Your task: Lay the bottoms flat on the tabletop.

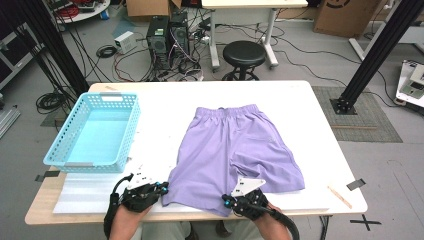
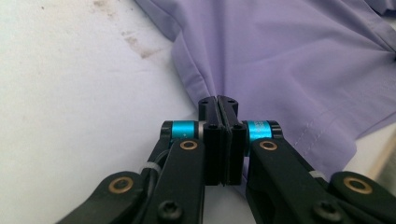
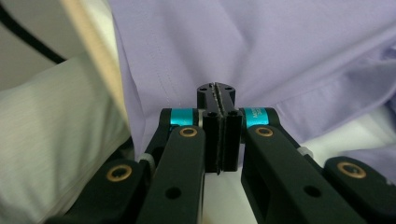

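White worktop (image 1: 300, 107), rectangular, carrying all items; a sheet of white padding covers most of its surface, with the wooden edge exposed along the near side. Purple shorts (image 1: 235, 150) lie flat on the middle of the worktop, waistband toward the far edge and both leg openings toward the person; the left leg hem reaches the near edge of the padding. In the left gripper view the shorts (image 2: 289, 60) show radiating creases that converge on the jaw tips; in the right gripper view the shorts (image 3: 261, 51) fill the upper field, with a stitched hem running down beside the jaws. Light blue perforated basket (image 1: 95, 131) stands at the left part of the worktop, well apart from the shorts, its rim parallel to the worktop's left edge. Left claw (image 1: 163, 188) rests at the near left corner of the left leg; left claw (image 2: 218, 103) has its jaws pressed together with a fold of the hem pinched between them. Right claw (image 1: 227, 200) sits at the near hem of the same leg, toward the inner seam; right claw (image 3: 217, 91) is likewise pressed together, purple fabric caught in the seam between its pads. A thin wooden stick (image 1: 340, 196) lies near the right front corner of the worktop.
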